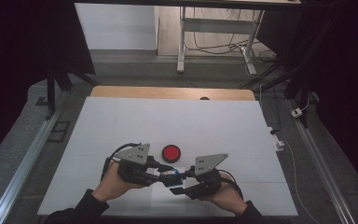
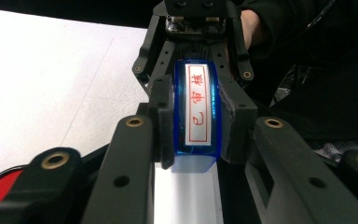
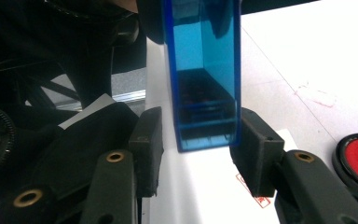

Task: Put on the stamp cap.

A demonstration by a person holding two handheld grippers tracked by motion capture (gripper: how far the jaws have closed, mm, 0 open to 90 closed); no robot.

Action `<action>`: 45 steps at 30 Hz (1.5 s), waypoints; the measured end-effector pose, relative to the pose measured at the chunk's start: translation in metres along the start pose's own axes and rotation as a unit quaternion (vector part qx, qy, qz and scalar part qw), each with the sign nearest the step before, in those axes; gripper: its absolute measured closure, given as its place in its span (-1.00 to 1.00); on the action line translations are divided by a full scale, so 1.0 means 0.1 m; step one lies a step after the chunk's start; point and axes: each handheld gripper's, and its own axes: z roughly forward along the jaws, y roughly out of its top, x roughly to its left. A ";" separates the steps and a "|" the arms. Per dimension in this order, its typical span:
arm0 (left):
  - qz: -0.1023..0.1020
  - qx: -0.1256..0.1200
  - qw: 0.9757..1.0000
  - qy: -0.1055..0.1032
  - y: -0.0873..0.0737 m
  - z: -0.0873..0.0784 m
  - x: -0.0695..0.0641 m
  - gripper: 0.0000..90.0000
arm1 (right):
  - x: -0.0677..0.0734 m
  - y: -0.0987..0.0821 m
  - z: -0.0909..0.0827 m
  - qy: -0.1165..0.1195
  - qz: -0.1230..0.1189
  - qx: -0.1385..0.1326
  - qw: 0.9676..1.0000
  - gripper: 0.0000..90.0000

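the left gripper is clamping a translucent blue plastic stamp block with a white label printed in red characters, its pads pressing on both long sides in the left gripper view. the block is sitting low over a white sheet of paper at the near middle of the white table top, between the two hands. holding it by the sides is leaving the labelled face and the far end free, probably so the other tool can get at it.

the right gripper is facing the same block from the opposite end. in the right gripper view its jaws are standing a little apart from the blue walls (a gap on the left pad, the right pad very close but not clearly pressing), so it is reading as loosened, gripping nothing.

a round red ink pad in a black ring is lying just beyond the grippers, near enough for re-inking. a red printed mark is showing on the paper beside the right jaw, so the stamping looks at least partly done. the sheet is lying flat under both tools, giving the block a firm surface.
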 end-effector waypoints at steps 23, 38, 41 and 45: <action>-0.016 0.004 0.999 0.045 -0.01 -0.17 0.03 0.55 | 0.09 0.00 -0.11 -0.083 0.036 0.041 0.995 -0.31; -0.023 0.011 0.997 0.072 -0.03 -0.24 0.04 0.55 | 0.14 -0.08 -0.24 -0.120 0.054 0.060 0.989 -0.46; -0.025 0.011 0.997 0.078 -0.03 -0.26 0.05 0.55 | 0.15 -0.10 -0.26 -0.126 0.058 0.062 0.988 -0.49; -0.031 0.010 0.996 0.085 -0.04 -0.29 0.06 0.55 | 0.16 -0.12 -0.32 -0.136 0.067 0.064 0.986 -0.53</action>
